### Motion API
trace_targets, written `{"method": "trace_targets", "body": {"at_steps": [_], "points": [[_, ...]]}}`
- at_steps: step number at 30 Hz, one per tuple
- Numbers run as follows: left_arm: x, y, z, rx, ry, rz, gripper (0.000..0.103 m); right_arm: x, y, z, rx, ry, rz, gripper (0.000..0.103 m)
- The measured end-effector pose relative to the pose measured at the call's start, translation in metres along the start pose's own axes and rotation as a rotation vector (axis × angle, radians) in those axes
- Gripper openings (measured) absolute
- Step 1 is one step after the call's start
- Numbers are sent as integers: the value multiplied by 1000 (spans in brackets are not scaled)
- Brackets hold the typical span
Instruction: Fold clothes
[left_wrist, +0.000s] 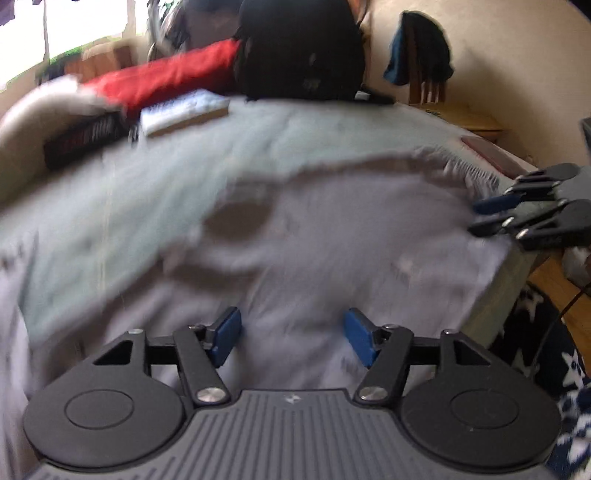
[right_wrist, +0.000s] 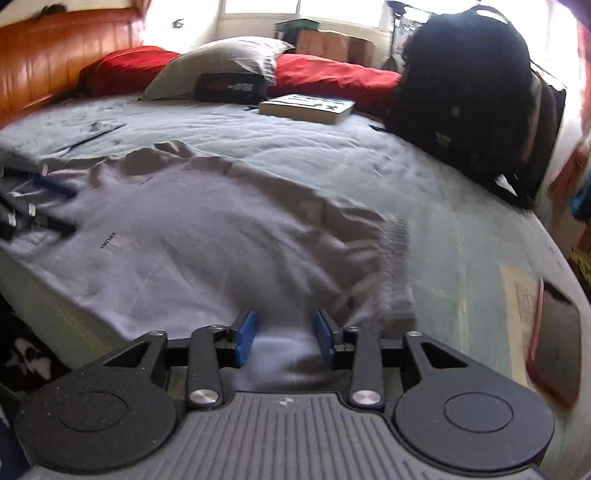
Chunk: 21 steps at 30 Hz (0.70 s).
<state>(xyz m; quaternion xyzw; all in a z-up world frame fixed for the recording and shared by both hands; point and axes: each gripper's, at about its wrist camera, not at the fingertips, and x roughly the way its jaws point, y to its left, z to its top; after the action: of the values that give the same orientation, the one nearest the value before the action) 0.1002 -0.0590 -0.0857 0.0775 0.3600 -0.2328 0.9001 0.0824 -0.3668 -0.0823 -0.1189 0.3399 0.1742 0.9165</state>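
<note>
A pale lavender sweatshirt (left_wrist: 332, 240) lies spread on the bed sheet (left_wrist: 184, 166), its ribbed hem (right_wrist: 397, 236) toward the right in the right wrist view. My left gripper (left_wrist: 291, 339) hangs open just over the cloth, with nothing pinched between its blue pads. It also shows at the left edge of the right wrist view, where the left gripper (right_wrist: 72, 211) stands over the garment. My right gripper (right_wrist: 285, 339) is open at the sweatshirt's (right_wrist: 203, 221) near edge; a hump of cloth lies between its parted pads. In the left wrist view, the right gripper (left_wrist: 474, 218) sits at the garment's right edge.
A book (right_wrist: 308, 107), a black pouch (right_wrist: 231, 86), red pillows (right_wrist: 332, 75) and a grey pillow (right_wrist: 221, 62) sit at the bed's head. A black backpack (right_wrist: 469, 92) stands far right. A phone in a red case (right_wrist: 554, 332) lies near the right edge. A star-patterned rug (left_wrist: 554, 369) covers the floor.
</note>
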Motion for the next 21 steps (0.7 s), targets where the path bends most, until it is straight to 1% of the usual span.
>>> {"method": "trace_targets", "body": {"at_steps": [2, 4, 5, 6, 7, 10, 12, 14, 16, 18, 21], "points": [[-7, 9, -3, -33, -3, -38, 66, -4, 0, -1, 9, 8, -18, 47], [-11, 15, 5, -41, 4, -40, 66, -5, 7, 8, -13, 12, -28, 49], [-12, 18, 11, -46, -1, -36, 66, -4, 11, 15, -25, -3, -18, 49], [-12, 21, 17, -53, -16, -31, 66, -2, 16, 24, -35, -18, -6, 52], [-12, 25, 23, -59, -31, -25, 66, 2, 19, 33, -33, -33, 14, 54], [-8, 36, 41, -69, -62, -29, 66, 17, 29, 60, -10, -64, 91, 55], [-2, 49, 53, -80, -66, -51, 66, 32, 31, 72, 26, -59, 149, 55], [11, 61, 67, -86, -69, -47, 66, 49, 31, 81, 56, -49, 199, 56], [24, 71, 76, -98, -63, -49, 66, 64, 28, 84, 88, -25, 217, 56], [40, 81, 82, -126, -36, -98, 66, 72, 22, 77, 107, -5, 229, 57], [59, 90, 86, -168, 10, -197, 65, 68, 15, 66, 131, -26, 253, 57]]}}
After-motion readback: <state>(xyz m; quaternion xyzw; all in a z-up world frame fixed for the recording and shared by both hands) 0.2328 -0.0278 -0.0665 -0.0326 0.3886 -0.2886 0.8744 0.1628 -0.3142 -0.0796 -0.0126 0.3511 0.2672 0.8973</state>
